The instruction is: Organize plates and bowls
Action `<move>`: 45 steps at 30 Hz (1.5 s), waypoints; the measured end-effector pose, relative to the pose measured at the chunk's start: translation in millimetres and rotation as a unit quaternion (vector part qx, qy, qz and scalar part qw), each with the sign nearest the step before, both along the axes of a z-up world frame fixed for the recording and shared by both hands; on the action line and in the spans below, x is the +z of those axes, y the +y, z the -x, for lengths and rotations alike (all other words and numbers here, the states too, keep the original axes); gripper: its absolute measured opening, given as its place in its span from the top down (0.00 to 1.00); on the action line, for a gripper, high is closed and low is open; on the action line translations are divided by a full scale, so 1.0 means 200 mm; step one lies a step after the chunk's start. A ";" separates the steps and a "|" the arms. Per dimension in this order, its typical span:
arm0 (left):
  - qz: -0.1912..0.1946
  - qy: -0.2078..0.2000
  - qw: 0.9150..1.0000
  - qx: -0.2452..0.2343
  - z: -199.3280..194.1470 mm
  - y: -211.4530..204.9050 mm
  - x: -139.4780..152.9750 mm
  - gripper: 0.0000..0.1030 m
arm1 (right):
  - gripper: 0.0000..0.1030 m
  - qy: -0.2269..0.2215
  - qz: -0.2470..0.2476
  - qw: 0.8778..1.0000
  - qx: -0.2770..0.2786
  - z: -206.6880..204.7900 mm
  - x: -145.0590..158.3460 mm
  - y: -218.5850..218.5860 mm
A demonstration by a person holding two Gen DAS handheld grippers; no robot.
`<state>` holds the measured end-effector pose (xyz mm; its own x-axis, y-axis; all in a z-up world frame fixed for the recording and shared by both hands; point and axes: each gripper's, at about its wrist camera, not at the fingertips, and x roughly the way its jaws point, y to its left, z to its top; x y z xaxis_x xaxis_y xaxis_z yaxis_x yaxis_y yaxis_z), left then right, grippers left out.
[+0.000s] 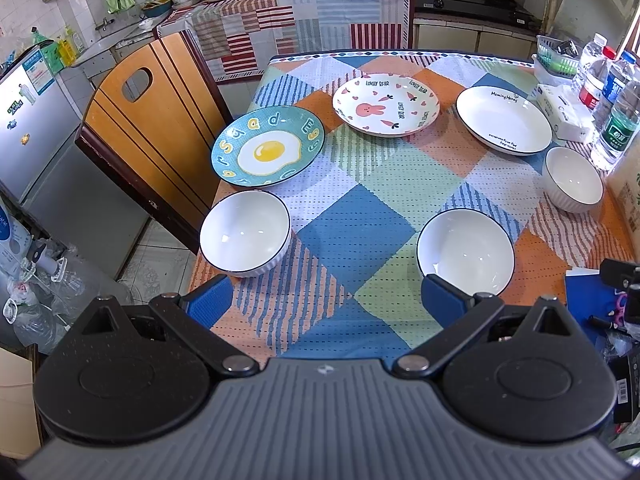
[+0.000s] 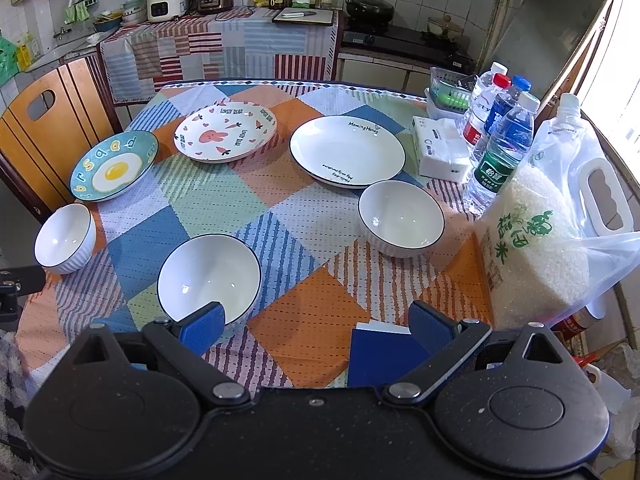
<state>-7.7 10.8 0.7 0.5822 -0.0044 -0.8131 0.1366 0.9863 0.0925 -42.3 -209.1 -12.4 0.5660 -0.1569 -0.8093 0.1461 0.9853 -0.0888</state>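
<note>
You are looking down along two wide-open, empty grippers at a table [image 1: 380,184] covered in a patchwork cloth of blue, orange and green. Your left gripper [image 1: 326,300] hovers over the near edge; your right gripper [image 2: 316,326] hovers beside it, its blue pads spread well apart. Three plates lie in a row across the far half: an egg plate [image 1: 268,148] at the left edge, overhanging it slightly, a rabbit plate [image 1: 386,106] in the middle, and a white plate [image 1: 504,120] to the right. Three white bowls sit nearer you: a left bowl [image 1: 245,234] at the left edge just below the egg plate, a middle bowl [image 1: 466,252] close to your left gripper's right finger, and a right bowl [image 2: 401,218] touching or nearly touching the white plate's near rim. The right side is crowded: water bottles [image 2: 500,140], a tissue box [image 2: 440,152], a small basket [image 2: 448,94] and a bag of rice [image 2: 536,240] stand close beside the right bowl. A blue booklet [image 2: 380,354] lies at the near edge between your right gripper's fingers. A wooden chair [image 1: 148,120] presses against the left edge beside the egg plate. The cloth's centre is open between plates and bowls.
</note>
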 end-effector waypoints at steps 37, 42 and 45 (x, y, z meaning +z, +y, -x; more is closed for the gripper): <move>-0.006 -0.012 1.000 -0.009 0.02 -0.02 0.02 0.01 | 0.03 0.006 -0.011 1.000 -0.020 0.00 -0.03 -0.04; -0.004 -0.007 1.000 -0.013 -0.02 -0.04 0.01 0.01 | 0.03 -0.032 -0.025 0.999 0.007 -0.02 0.00 -0.04; -0.002 -0.010 1.000 -0.013 -0.08 -0.03 0.03 0.01 | 0.03 -0.076 -0.029 0.997 0.012 -0.06 0.06 -0.04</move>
<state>7.7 4.4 6.5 0.5975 -0.0172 -0.8017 0.1605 0.9821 0.0984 -29.5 -217.8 0.5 0.6862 -0.0982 -0.7208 0.1303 0.9914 -0.0111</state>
